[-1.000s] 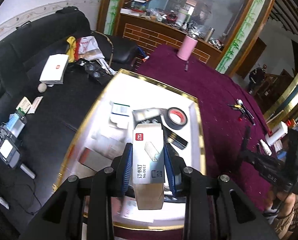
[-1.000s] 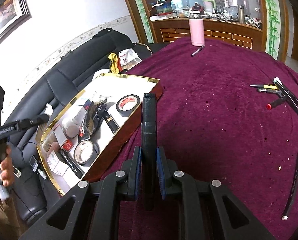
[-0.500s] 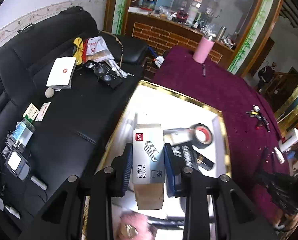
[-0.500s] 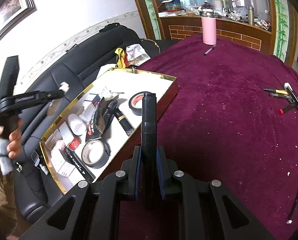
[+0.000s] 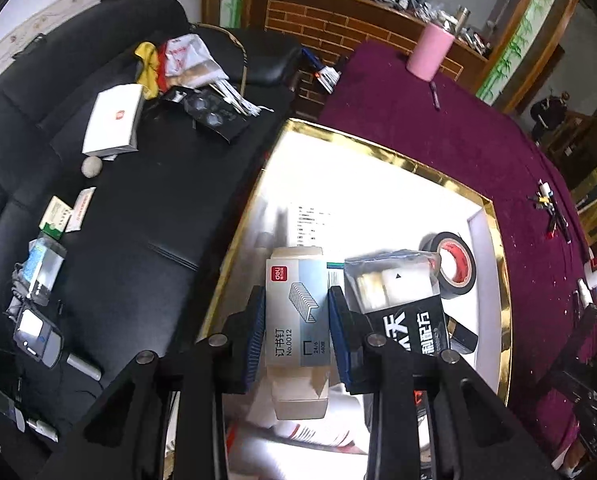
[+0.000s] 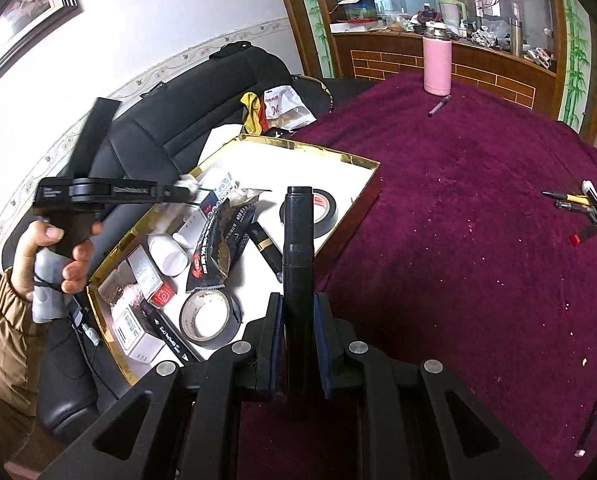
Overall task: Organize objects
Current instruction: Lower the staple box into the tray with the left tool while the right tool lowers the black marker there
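Firstly, left wrist view: left tool [image 5: 297, 322] pinching a staple box [image 5: 296, 312], above the gold-rimmed tray [image 5: 494, 264], tape roll [image 5: 454, 266] far right. Right wrist view: right tool [image 6: 298, 344] pinching a black marker [image 6: 297, 264] upright; tray left on the maroon bench [image 6: 458, 240].

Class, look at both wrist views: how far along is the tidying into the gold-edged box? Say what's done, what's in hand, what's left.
Done: tape rolls, a black pouch and small cartons already lie in the box. In hand: the left gripper holds a staple box over it; the right gripper clamps a black marker. Left: pens and a pink bottle on the purple cloth.
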Demonstrator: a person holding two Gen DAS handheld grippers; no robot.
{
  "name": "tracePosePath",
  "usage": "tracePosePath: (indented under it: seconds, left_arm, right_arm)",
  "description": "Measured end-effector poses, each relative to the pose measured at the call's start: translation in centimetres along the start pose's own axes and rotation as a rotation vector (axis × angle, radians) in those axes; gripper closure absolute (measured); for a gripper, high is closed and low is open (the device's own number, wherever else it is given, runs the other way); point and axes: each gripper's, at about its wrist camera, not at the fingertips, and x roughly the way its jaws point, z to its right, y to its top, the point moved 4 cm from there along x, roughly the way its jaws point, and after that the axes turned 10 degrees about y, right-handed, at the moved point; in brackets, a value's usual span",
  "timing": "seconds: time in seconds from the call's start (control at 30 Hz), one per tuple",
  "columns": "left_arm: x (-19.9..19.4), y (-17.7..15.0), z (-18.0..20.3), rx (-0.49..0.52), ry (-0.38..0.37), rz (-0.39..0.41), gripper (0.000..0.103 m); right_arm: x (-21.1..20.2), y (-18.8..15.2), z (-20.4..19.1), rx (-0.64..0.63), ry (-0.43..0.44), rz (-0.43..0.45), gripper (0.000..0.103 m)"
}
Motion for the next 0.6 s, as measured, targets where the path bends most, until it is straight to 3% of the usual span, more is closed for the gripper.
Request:
tracePosePath:
  seconds: [0.37,0.6]
  left_arm:
    - [2.3,2.9,2.8,0.025,-0.074,-0.011,0.074]
    - [1.1,3.8,3.2,0.044,-0.059,0.035,0.074]
  right_arm:
    - [1.5,1.0,-0.7,0.014,0.027,-0.004,0.087]
    - [3.4,2.2,-1.5,0.064,0.106,0.002,0.086]
